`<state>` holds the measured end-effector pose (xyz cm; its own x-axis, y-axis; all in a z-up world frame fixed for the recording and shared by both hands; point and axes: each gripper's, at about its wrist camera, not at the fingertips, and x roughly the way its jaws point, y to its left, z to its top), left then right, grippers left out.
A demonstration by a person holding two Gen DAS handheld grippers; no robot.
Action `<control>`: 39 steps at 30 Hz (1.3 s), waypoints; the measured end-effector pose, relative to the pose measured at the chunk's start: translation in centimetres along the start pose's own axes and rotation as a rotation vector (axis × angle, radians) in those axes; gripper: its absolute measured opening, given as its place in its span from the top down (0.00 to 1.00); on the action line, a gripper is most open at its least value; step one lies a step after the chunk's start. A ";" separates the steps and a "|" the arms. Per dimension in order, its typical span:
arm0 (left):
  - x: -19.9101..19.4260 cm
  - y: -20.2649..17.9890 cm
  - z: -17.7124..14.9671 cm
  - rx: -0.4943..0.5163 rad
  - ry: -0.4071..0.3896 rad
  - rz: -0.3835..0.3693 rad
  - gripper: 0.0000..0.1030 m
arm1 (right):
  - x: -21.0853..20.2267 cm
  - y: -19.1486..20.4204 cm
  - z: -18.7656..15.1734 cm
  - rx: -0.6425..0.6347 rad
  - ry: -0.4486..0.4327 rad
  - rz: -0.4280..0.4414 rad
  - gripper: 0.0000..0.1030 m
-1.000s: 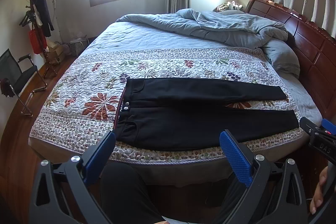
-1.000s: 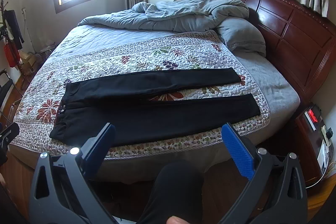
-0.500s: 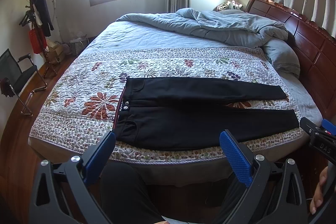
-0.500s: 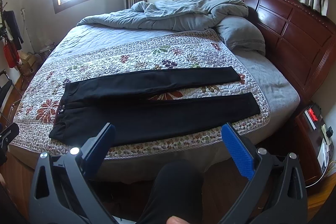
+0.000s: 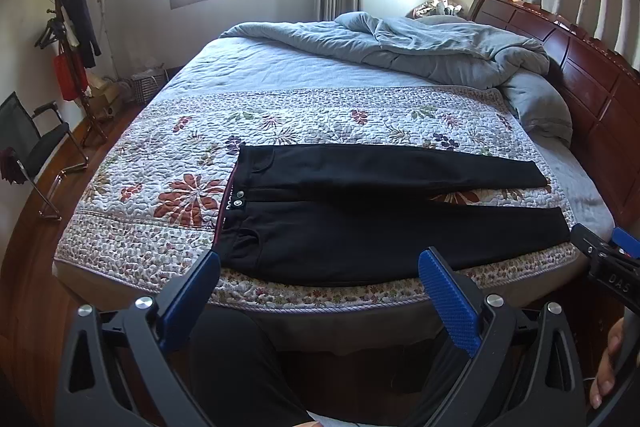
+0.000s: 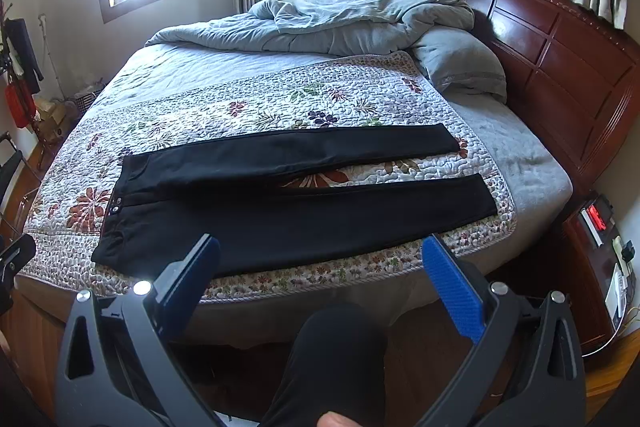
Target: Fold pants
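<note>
1. Chair [image 5: 30, 143] and coat rack [image 5: 68, 39] stand at your far left, on the wooden floor beside the bed [image 5: 592, 107].
2. Your left hand-held gripper [image 5: 316, 291] hangs short of the near edge of the bed, its blue pads [image 5: 448, 301] spread wide with nothing between them.
3. Black pants [image 5: 360, 219] lie flat on the floral quilt [image 5: 168, 163], unfolded, near the front edge of the bed. The waistband with its two buttons sits at your left and both legs run off to your right.
4. The legs part toward the cuffs, and a strip of quilt shows between them; the far leg's cuff [image 6: 444, 143] and the near leg's cuff [image 6: 480, 199] both rest on the quilt.
5. Your right hand-held gripper [image 6: 320, 275] is also held off the bed in front of the near leg, jaws wide apart and touching nothing.
6. A crumpled grey duvet [image 6: 352, 23] is heaped at the back against the wooden headboard [image 6: 560, 39], with a grey pillow [image 6: 460, 67] just beside it, well apart from the pants.
7. At your far right, a nightstand [image 6: 600, 259] stands next to the bed.
</note>
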<state>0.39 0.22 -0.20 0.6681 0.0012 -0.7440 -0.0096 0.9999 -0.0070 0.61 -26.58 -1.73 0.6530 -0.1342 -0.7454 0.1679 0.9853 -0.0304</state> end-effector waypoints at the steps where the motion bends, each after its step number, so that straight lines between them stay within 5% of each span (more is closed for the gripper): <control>1: 0.1 0.0 0.0 0.000 0.002 0.000 0.04 | 0.1 0.1 0.0 -0.001 0.003 0.000 0.02; 16: 2.7 0.0 0.8 -0.007 0.025 0.010 0.04 | 2.9 0.6 0.6 -0.007 0.037 0.004 0.02; 19: 4.3 0.4 0.8 0.039 -0.015 -0.026 0.04 | 3.9 0.5 0.8 -0.013 0.001 0.071 0.02; 21: 6.5 1.1 0.7 0.088 0.022 -0.142 0.04 | 4.7 0.4 0.8 -0.049 -0.065 0.148 0.02; 23: 9.3 2.6 1.0 0.097 0.067 -0.191 0.04 | 7.9 0.9 1.2 -0.155 -0.010 0.131 0.03; 26: 13.6 5.3 2.2 0.144 0.089 -0.128 0.04 | 11.1 1.0 1.8 -0.223 0.022 0.079 0.03; 28: 16.5 7.5 3.1 0.140 0.129 -0.149 0.04 | 12.8 0.7 2.7 -0.252 0.012 0.071 0.02; 33: 26.5 16.1 7.0 -0.032 0.287 -0.240 0.04 | 18.7 -1.4 4.7 -0.227 0.086 0.077 0.03; 39: 36.2 22.5 12.8 -0.184 0.312 -0.384 0.04 | 26.5 -3.9 6.3 -0.075 0.259 0.269 0.03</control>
<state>33.90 22.92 -18.69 0.3961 -0.3963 -0.8283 0.0434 0.9092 -0.4142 21.93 -34.60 -17.15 0.4564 0.1519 -0.8767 -0.0447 0.9880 0.1479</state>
